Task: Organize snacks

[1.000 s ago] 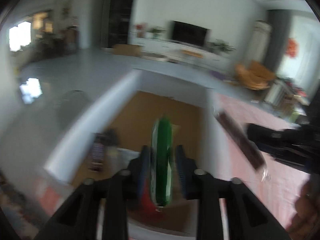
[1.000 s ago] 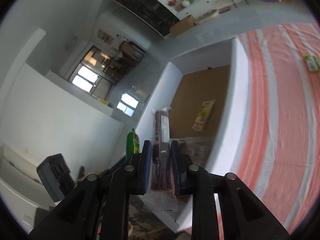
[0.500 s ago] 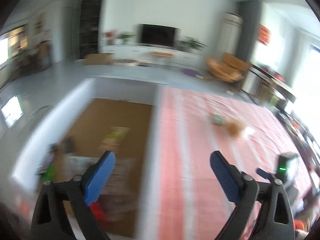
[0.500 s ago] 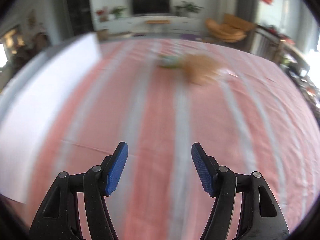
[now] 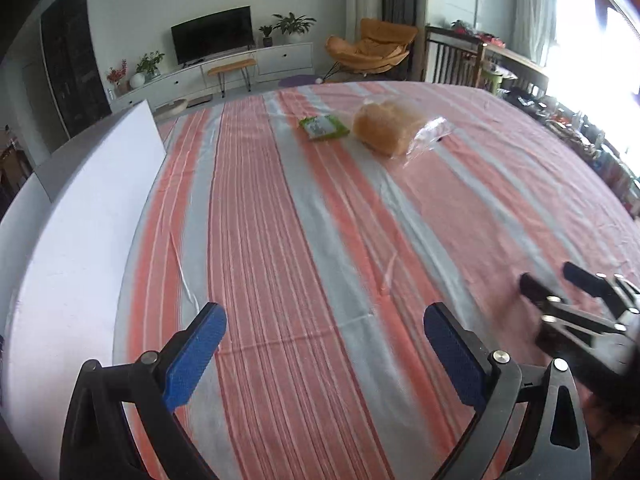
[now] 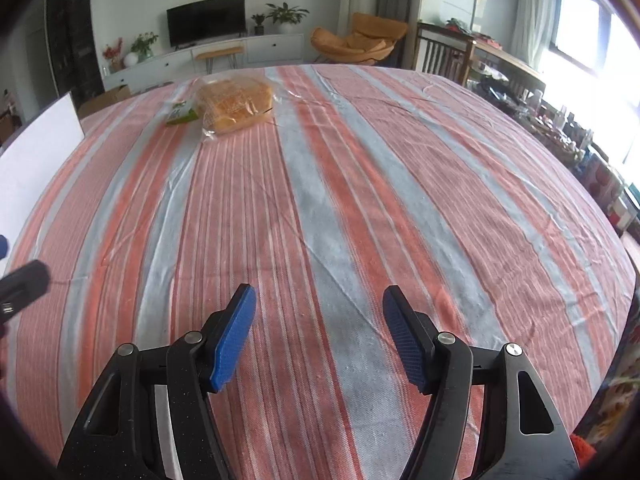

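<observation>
A loaf of bread in a clear bag (image 5: 386,128) (image 6: 236,106) lies at the far end of the striped cloth, with a flat green snack packet (image 5: 323,127) (image 6: 182,114) just left of it. My left gripper (image 5: 324,328) stands wide open over the near part of the cloth, nothing between its blue pads. My right gripper (image 6: 318,312) is open too and empty, and it shows at the right edge of the left wrist view (image 5: 576,284). Both grippers are far short of the two snacks.
The white wall of a box (image 5: 92,200) (image 6: 36,156) runs along the left edge of the table. The pink and grey striped tablecloth (image 5: 320,220) (image 6: 340,184) covers the table. Beyond it are a TV unit, an orange chair and cluttered shelves at right.
A second ago the left gripper was shut on a green packet and the right on a dark red one, over the box. Both now stand open and empty, swung right over the cloth.
</observation>
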`<action>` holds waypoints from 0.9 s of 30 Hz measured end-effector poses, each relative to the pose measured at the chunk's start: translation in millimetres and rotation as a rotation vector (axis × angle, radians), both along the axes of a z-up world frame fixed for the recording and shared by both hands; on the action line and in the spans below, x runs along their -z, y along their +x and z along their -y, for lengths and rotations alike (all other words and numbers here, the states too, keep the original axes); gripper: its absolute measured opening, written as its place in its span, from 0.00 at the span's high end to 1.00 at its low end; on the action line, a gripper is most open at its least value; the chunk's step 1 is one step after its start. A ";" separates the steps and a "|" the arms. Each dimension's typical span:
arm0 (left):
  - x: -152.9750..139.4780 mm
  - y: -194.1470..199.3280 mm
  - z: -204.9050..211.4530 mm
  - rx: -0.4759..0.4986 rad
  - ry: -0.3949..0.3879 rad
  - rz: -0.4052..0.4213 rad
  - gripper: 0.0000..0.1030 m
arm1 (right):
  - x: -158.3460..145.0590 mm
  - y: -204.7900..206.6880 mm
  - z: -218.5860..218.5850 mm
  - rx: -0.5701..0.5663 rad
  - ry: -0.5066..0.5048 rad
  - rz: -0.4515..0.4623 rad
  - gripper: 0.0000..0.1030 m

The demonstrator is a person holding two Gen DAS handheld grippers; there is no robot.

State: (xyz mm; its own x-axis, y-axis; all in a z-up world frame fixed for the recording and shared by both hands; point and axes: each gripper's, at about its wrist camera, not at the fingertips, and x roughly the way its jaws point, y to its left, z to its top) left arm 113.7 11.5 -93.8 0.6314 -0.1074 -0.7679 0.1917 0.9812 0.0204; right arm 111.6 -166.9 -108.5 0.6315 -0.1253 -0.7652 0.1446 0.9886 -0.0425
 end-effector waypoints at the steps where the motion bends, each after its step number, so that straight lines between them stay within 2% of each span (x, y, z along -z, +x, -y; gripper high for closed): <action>1: 6.8 4.6 -2.2 -0.012 0.006 -0.008 0.04 | 0.8 -0.1 1.6 0.003 0.010 0.000 0.33; 6: 37.8 14.8 -17.3 -0.078 -0.003 -0.080 0.04 | 6.1 -2.9 9.4 0.025 0.062 -0.004 0.33; 7: 39.3 14.2 -20.4 -0.082 -0.027 -0.079 0.04 | 6.0 -3.2 10.1 0.026 0.067 -0.002 0.33; 10: 42.4 14.8 -20.9 -0.092 -0.024 -0.082 0.00 | 6.6 -2.8 8.8 0.024 0.060 -0.005 0.32; 27: 43.5 14.2 -18.2 -0.094 -0.018 -0.077 0.00 | 6.5 -2.4 7.6 0.011 0.066 -0.006 0.28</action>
State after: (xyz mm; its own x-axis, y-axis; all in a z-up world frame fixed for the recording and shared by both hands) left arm 128.0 29.7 -137.3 0.5789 -0.0653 -0.8128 0.0995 0.9950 -0.0091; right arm 109.2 -174.5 -115.0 0.6261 -0.0817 -0.7755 0.1555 0.9876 0.0214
